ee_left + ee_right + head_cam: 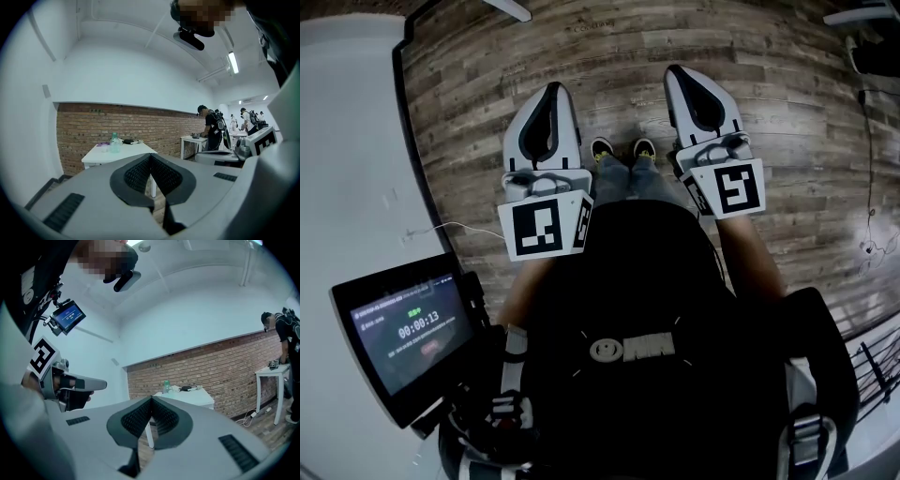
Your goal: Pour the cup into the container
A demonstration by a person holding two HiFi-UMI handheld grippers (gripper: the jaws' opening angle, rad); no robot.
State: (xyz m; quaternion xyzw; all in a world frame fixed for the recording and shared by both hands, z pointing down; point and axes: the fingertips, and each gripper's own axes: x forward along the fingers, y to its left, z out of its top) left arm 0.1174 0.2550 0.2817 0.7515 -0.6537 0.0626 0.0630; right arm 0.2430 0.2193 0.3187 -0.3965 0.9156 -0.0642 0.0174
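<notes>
In the head view both grippers are held out in front of the person's chest, above a wood floor point(787, 122). The left gripper point(552, 90) and the right gripper point(679, 71) each have their jaws pressed together with nothing between them. In the left gripper view the shut left gripper point(151, 157) points at a far white table point(133, 152) that carries a pale green bottle point(114, 142) and small purple items point(104, 148). The right gripper view shows the shut right gripper point(151, 399), the same table point(192, 398) and the bottle point(166, 386). The table's items are too small to tell a cup from a container.
A screen with a timer point(408, 333) hangs at the person's left hip. The person's shoes point(619, 150) stand on the floor between the grippers. A brick wall point(154, 126) runs behind the table. Other people point(213, 129) stand at further white tables point(192, 139).
</notes>
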